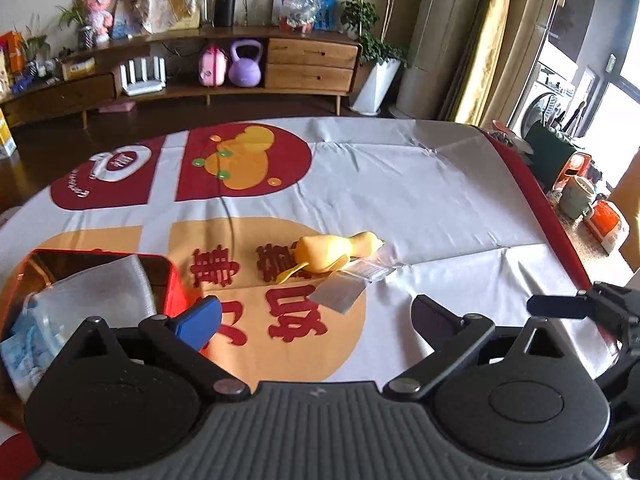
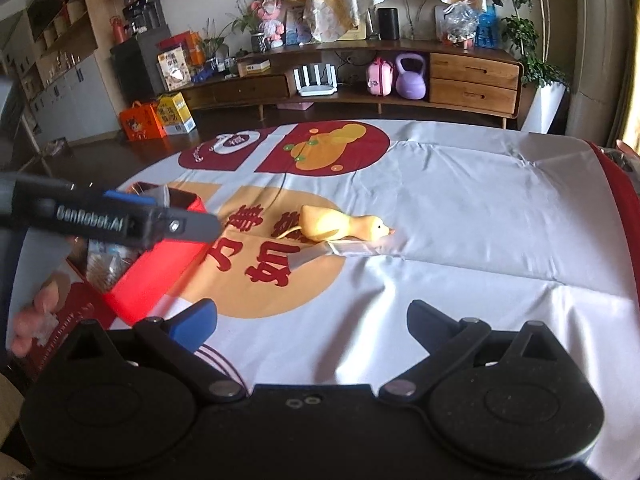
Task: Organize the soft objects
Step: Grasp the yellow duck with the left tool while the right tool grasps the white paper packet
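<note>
A soft yellow duck (image 1: 340, 254) lies on its side on the printed tablecloth, also in the right wrist view (image 2: 344, 228). It rests partly on a clear plastic packet (image 1: 346, 284), which also shows in the right wrist view (image 2: 340, 250). A red tin box (image 1: 176, 300) at the left holds soft packets (image 1: 92, 300); it also shows in the right wrist view (image 2: 160, 280). My left gripper (image 1: 316, 318) is open and empty, close to the box and short of the duck. My right gripper (image 2: 312, 322) is open and empty, nearer than the duck.
The tablecloth (image 1: 440, 208) covers a table whose red edge (image 1: 532, 200) runs along the right. Cups and an orange box (image 1: 604, 224) stand beyond that edge. A wooden sideboard (image 2: 472, 76) stands across the room.
</note>
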Available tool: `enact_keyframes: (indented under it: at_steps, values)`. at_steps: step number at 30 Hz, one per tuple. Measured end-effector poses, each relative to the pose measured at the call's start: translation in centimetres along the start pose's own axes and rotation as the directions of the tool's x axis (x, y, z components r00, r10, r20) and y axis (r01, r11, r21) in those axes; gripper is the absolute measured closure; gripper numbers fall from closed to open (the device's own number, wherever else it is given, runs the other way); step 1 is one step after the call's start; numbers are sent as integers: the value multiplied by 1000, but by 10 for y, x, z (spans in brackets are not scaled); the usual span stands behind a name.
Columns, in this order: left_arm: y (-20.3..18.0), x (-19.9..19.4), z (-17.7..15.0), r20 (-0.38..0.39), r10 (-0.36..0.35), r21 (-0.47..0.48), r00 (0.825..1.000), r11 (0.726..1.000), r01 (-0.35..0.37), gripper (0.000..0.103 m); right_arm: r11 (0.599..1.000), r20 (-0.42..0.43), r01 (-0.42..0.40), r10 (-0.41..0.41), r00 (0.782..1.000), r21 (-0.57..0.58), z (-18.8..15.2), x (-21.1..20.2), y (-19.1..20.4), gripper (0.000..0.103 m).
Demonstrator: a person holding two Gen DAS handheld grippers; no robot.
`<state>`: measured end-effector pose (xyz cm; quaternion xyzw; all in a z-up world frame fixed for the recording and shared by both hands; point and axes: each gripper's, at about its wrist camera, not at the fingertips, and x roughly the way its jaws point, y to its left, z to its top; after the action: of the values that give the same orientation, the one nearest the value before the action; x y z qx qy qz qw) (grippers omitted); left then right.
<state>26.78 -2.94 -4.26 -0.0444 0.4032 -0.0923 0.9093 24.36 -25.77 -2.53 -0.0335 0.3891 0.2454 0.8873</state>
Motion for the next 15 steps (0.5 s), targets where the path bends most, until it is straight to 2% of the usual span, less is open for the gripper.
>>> enact_keyframes:
  at_steps: [15]
  values:
    - [-1,73,49,-83,-60,-10,995,998,60,1,999,-65,-17,14,998,-34,15,50,-13,5]
